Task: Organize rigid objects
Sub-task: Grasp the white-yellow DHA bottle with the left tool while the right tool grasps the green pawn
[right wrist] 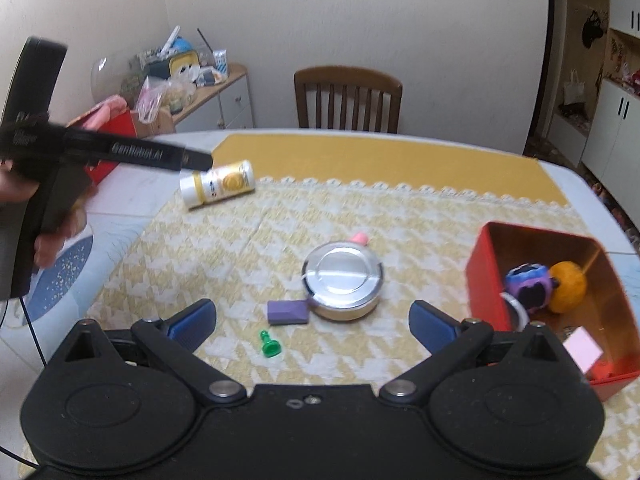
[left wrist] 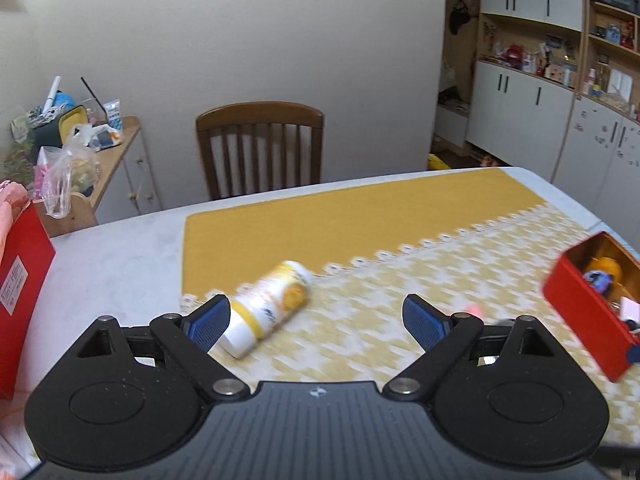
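Left claw (left wrist: 316, 322) spread wide, empty, aimed at the white-and-yellow bottle (left wrist: 268, 306) lying on its side on the table (left wrist: 120, 256), just beside the left finger. Right claw (right wrist: 312, 324) also spread, empty, above the purple block (right wrist: 288, 312), green pawn (right wrist: 269, 345) and round tin (right wrist: 343, 285). Step: approach to pick. Next: straddle the bottle, close, carry it to the red box (right wrist: 486, 276).

Soft, even indoor light, faint shadows; motion blur smears the tabletop, and fisheye bends the edges.
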Demonstrator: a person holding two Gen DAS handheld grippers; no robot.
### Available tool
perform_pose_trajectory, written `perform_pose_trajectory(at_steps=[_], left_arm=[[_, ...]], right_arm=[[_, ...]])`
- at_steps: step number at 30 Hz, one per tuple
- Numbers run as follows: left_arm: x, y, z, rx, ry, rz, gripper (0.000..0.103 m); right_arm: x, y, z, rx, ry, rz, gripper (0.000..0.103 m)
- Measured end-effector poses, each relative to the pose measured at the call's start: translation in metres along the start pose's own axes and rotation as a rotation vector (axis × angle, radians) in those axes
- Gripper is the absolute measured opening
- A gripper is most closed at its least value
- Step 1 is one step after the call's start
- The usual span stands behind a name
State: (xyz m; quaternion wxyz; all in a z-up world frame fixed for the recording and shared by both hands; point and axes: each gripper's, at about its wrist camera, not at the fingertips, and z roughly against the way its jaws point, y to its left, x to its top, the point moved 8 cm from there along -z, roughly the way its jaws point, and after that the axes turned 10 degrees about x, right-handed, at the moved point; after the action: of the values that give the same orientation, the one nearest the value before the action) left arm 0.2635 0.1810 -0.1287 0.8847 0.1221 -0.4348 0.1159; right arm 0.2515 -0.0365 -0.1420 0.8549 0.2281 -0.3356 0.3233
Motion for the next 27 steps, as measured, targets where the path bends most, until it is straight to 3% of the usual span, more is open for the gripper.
perform_pose_trajectory(at_steps=[7,11,16,23,27], left_arm=[[0.001,0.018,-0.046,0.033,0.018,0.005,0.094],[-0.006,0.025,-0.074,0.018,0.07,0.021,0.094],[-0.01,0.036,-0.099,0.017,0.1,0.034,0.094],[-0.012,0.027,-0.123,-0.038,0.126,-0.069,0.094],[-0.016,0.021,-0.133,-0.005,0.127,-0.135,0.094]], right_arm=[[-0.014,0.013,-0.04,0.043,0.087,0.025,0.101],[-0.02,0.018,-0.057,0.055,0.123,0.044,0.099],[-0.028,0.022,-0.074,0.087,0.174,0.076,0.091],[-0.036,0.026,-0.09,0.103,0.222,0.123,0.082],[-0.04,0.027,-0.095,0.103,0.232,0.148,0.077]])
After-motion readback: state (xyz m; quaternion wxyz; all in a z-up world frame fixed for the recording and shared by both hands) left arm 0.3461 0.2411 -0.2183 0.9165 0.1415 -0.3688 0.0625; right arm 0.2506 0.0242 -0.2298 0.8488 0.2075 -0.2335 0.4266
